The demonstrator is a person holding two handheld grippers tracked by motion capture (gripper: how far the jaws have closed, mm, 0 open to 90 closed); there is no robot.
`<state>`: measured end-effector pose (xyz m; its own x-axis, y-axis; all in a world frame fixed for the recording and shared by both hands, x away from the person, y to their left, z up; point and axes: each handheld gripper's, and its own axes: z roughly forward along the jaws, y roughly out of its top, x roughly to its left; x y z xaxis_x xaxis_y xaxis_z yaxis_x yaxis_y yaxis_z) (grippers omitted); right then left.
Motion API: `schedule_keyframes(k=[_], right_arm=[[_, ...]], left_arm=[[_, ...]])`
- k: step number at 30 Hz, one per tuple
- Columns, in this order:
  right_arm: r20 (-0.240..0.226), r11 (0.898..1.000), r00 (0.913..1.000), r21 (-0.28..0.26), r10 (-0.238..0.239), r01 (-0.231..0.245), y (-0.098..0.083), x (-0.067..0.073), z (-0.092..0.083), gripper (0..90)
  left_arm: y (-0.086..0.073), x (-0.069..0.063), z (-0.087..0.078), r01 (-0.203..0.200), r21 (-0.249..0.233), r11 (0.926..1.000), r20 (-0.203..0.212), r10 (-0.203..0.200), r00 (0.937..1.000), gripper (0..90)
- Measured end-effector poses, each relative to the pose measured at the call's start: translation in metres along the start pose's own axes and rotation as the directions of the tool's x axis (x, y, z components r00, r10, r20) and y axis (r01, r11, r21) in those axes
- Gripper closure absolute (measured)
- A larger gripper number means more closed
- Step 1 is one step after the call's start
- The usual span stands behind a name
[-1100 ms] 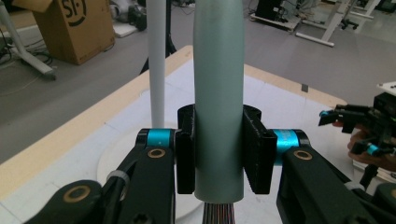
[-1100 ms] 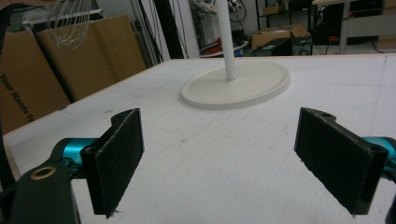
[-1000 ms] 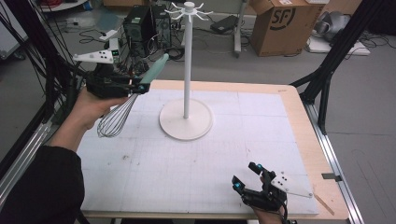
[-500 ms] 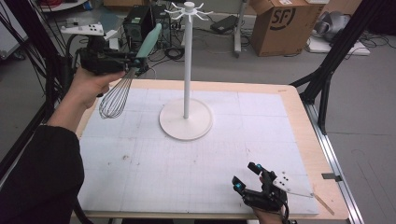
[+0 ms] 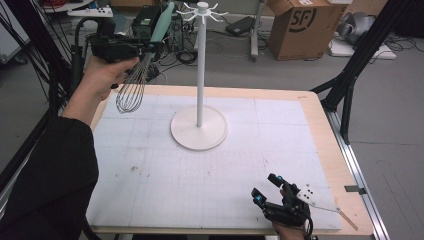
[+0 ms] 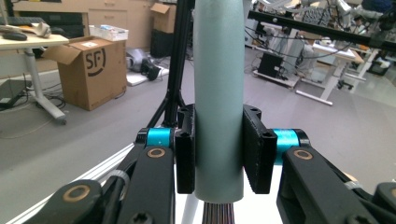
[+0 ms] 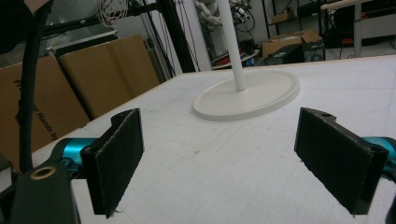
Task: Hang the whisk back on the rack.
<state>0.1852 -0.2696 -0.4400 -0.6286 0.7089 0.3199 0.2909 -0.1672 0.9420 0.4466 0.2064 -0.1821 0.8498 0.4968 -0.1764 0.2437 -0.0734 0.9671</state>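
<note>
The left gripper (image 5: 142,49) is held up over the far left corner of the table, its two black pads (image 6: 186,149) pinching the pale green handle of a whisk (image 5: 137,80) from both sides. In the high view the whisk's long axis runs steeply tilted: the handle points up and to the right, toward the hooks at the top of the white stand (image 5: 200,95), while the wire loops hang down and to the left, clear above the table surface. In the left gripper view the handle stands upright between the pads, with the wire ends just showing below it. The right gripper (image 5: 272,192) rests low at the near right edge of the table, jaws spread wide with nothing between them; its own view looks across the mat to the stand's round base (image 7: 247,95). The table (image 5: 320,120) has a light wooden rim and a white gridded mat (image 5: 150,170). Around it lie grey floor, black frame struts, cables and a cardboard box (image 5: 297,25).
</note>
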Motion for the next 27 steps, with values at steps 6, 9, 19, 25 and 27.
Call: schedule_keyframes(k=[6,9,19,25,27], right_arm=[[0.004,1.0,0.9999,-0.01,0.012,-0.012,0.0,-0.002,-0.002,14.7],[0.005,1.0,0.9999,-0.012,0.012,-0.012,0.0,-0.003,-0.002,14.6],[0.014,1.0,0.9997,-0.011,0.022,-0.022,0.0,-0.004,-0.002,14.7],[0.016,1.0,0.9996,-0.008,0.024,-0.024,0.0,-0.005,-0.002,14.6],[0.019,1.0,0.9995,-0.012,0.024,-0.024,0.0,-0.006,-0.003,14.6]], left_arm=[[-0.001,0.006,0.003,0.017,-0.007,0.9998,-0.009,-0.017,0.9998,69.4],[-0.002,0.007,0.005,0.007,-0.01,0.9999,0.003,-0.007,1.0,69.4],[-0.004,0.006,0.016,-0.012,0.002,0.9999,0.021,0.012,0.9997,69.4],[-0.003,0.006,0.025,-0.014,0.004,0.9999,0.028,0.014,0.9995,69.4],[-0.002,0.006,0.027,-0.016,0.004,0.9999,0.037,0.016,0.9992,69.4]])
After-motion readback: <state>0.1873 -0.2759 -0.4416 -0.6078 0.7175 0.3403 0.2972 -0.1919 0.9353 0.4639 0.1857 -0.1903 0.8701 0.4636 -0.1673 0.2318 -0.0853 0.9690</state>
